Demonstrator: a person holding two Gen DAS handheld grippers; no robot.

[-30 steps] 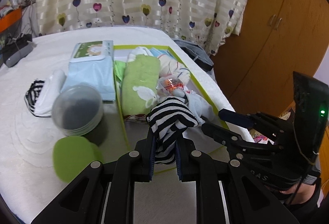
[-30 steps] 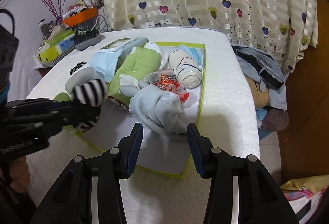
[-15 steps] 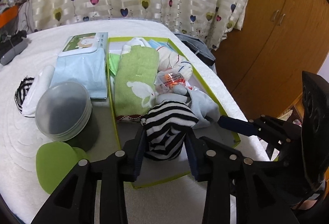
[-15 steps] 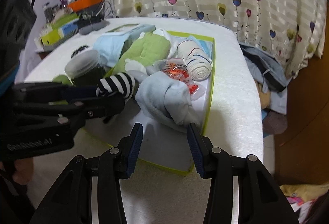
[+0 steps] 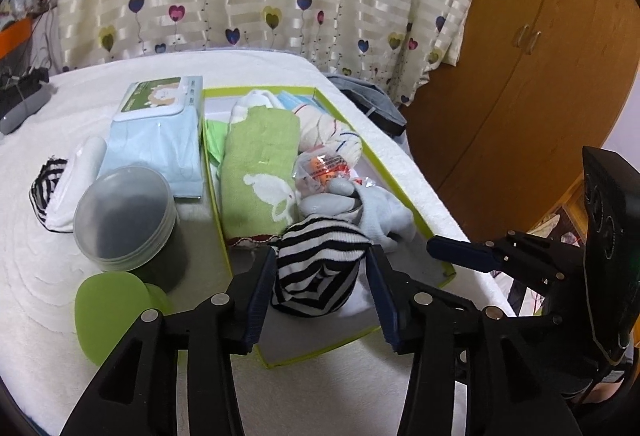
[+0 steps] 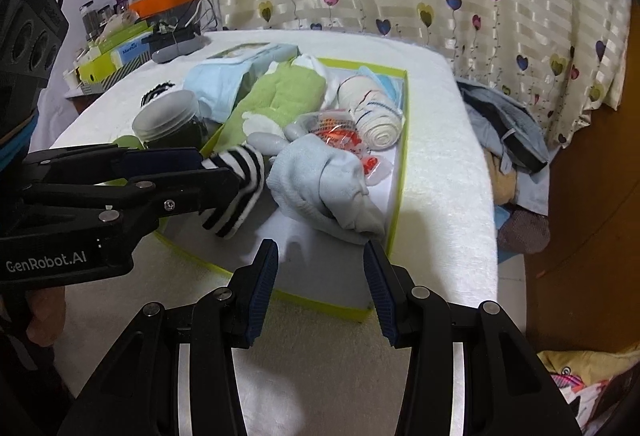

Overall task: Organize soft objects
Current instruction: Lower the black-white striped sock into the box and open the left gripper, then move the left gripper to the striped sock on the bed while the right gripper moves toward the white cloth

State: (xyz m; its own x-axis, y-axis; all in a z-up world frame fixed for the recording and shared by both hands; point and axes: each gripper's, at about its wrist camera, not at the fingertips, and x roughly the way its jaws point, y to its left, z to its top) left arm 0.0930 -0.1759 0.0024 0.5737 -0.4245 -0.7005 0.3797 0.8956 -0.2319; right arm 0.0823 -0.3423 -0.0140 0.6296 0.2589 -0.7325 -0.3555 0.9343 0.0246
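A black-and-white striped sock (image 5: 320, 268) lies in the near part of the green-rimmed box (image 5: 320, 352). My left gripper (image 5: 320, 288) straddles it with jaws opening, and the pads stand just off its sides. From the right wrist view the same sock (image 6: 236, 188) pokes out past the left gripper (image 6: 216, 172). A light blue sock (image 6: 320, 176), a green towel (image 5: 256, 156) and a bandage roll (image 6: 376, 112) also fill the box (image 6: 403, 140). My right gripper (image 6: 320, 276) is open and empty over the box's near edge.
Left of the box stand a lidded jar (image 5: 124, 212), a wipes pack (image 5: 156, 132), a green lid (image 5: 108, 312) and another striped sock (image 5: 44, 184). The white-covered table ends close on the right, with clothes (image 6: 508, 124) on the floor beyond.
The left jaws have spread apart and released the striped sock, which now rests in the box. The right gripper has stayed open and hardly moved.
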